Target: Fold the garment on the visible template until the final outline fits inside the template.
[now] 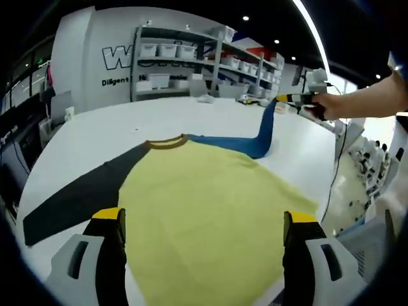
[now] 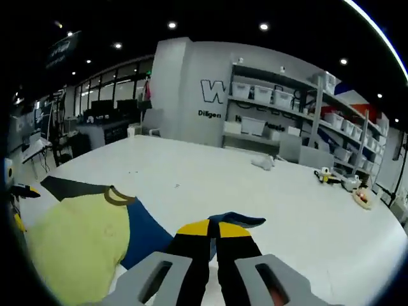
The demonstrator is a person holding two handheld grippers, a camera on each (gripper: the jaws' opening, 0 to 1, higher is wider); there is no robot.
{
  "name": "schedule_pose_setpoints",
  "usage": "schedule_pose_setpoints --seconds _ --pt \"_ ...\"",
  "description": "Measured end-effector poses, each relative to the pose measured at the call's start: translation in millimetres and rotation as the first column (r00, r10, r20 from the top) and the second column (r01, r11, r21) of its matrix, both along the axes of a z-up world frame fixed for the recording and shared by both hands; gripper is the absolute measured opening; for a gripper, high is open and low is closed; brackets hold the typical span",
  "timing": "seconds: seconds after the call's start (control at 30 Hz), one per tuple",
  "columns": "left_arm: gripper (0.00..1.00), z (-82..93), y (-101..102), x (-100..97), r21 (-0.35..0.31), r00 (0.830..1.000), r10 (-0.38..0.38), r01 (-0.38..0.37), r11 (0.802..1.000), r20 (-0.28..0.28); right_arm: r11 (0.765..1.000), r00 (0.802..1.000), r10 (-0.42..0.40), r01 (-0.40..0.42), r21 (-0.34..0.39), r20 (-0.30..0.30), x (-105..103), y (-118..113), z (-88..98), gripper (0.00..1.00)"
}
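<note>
A long-sleeved garment lies flat on the white table (image 1: 191, 118). Its body is yellow (image 1: 204, 204), with a brown collar (image 1: 167, 143), a black sleeve (image 1: 76, 194) spread to the left and a blue sleeve (image 1: 255, 141). My left gripper (image 1: 207, 220) is open, its jaws wide apart above the yellow body with nothing between them. A person's hand (image 1: 331, 105) holds my right gripper (image 1: 294, 99), which is shut on the blue sleeve's cuff and lifts it off the table. In the right gripper view, the right gripper (image 2: 213, 233) pinches the blue cuff (image 2: 241, 220), with the yellow body (image 2: 73, 248) at the left.
Small items (image 2: 331, 176) and a white bundle (image 2: 262, 162) lie near the table's far side. Shelves with white bins (image 1: 169, 50) stand behind it. The table's right edge (image 1: 331, 185) drops off beside the garment.
</note>
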State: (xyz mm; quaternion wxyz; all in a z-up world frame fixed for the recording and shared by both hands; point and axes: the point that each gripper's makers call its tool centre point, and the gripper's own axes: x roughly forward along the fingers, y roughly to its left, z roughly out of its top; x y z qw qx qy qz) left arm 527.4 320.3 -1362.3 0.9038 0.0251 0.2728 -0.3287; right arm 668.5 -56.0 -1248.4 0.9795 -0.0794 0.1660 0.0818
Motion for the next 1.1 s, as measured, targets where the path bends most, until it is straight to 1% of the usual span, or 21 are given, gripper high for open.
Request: schedule_pose_setpoints --seconds 0.07,0.13,0.17,0.23,0.33,0.37,0.4,0.43,0.47,0.6,0.7,0.8,0.87,0.93,0.97,1.1 --pt "0.99 -0.3 0.6 -1.1 -0.002 1.000 0.001 -0.001 1.000 0.000 0.999 0.999 0.049 -0.049 -0.021 0.003 6.2 18.5 3.1 0.00" --pt "0.99 -0.4 2.9 -1.5 -0.003 1.000 0.004 -0.004 1.000 0.005 0.996 0.996 0.094 -0.093 -0.010 0.008 13.0 40.2 5.2 0.00" --pt "0.99 -0.6 4.8 -1.5 -0.005 1.000 0.006 -0.006 1.000 0.005 0.992 0.992 0.123 -0.123 -0.019 0.012 17.3 54.1 6.3 0.00" --pt "0.99 -0.6 8.1 -1.9 -0.006 1.000 0.012 -0.012 1.000 0.004 0.986 0.986 0.169 -0.169 -0.009 0.011 24.3 76.0 5.2 0.00" --pt "0.99 -0.7 13.9 -1.1 -0.011 1.000 0.027 -0.027 1.000 0.001 0.976 0.976 0.217 -0.217 -0.008 0.006 30.4 106.1 2.5 0.00" --pt "0.99 -0.1 15.6 -1.3 -0.013 1.000 0.030 -0.030 0.999 0.002 0.971 0.971 0.237 -0.237 -0.003 0.006 32.9 118.6 1.2 0.00" --pt "0.99 -0.1 16.0 -1.3 -0.013 1.000 0.031 -0.031 0.999 0.002 0.968 0.968 0.250 -0.250 0.001 0.004 38.7 121.4 -1.0 0.00" --pt "0.99 -0.5 17.2 -1.7 -0.008 0.999 0.032 -0.032 0.999 0.002 0.964 0.964 0.268 -0.268 0.006 0.000 41.0 129.3 -3.5 0.00" --pt "0.99 -0.4 17.8 -1.9 -0.008 0.999 0.032 -0.032 0.999 0.002 0.958 0.958 0.285 -0.285 0.008 -0.005 41.4 142.0 -6.1 0.00" --pt "0.99 -2.0 21.6 -3.1 -0.004 0.999 0.034 -0.034 0.999 -0.001 0.938 0.937 0.348 -0.347 0.014 -0.022 45.4 177.8 -18.2 0.00" --pt "0.99 -3.4 23.4 -4.1 -0.001 0.999 0.034 -0.034 0.999 -0.004 0.925 0.924 0.380 -0.379 0.023 -0.033 46.0 196.5 -25.6 0.00" --pt "0.99 -5.6 25.8 -4.3 0.000 0.999 0.038 -0.038 0.999 -0.009 0.909 0.908 0.417 -0.417 0.017 -0.050 44.8 218.7 -35.0 0.00" --pt "0.99 -5.5 26.4 -4.8 0.001 0.999 0.039 -0.039 0.999 -0.011 0.899 0.897 0.438 -0.438 0.001 -0.059 44.8 228.8 -39.7 0.00" --pt "0.99 -7.2 27.5 -4.9 0.004 0.999 0.039 -0.039 0.999 -0.013 0.894 0.891 0.448 -0.448 0.014 -0.067 45.2 239.8 -45.1 0.00" --pt "0.99 -7.0 27.9 -5.2 0.003 0.999 0.041 -0.041 0.999 -0.014 0.887 0.885 0.461 -0.462 0.006 -0.072 45.1 246.3 -48.4 0.00" --pt "0.99 -8.1 30.2 -6.3 0.006 0.999 0.046 -0.046 0.999 -0.019 0.876 0.873 0.481 -0.482 0.009 -0.084 45.7 266.0 -57.8 0.00"
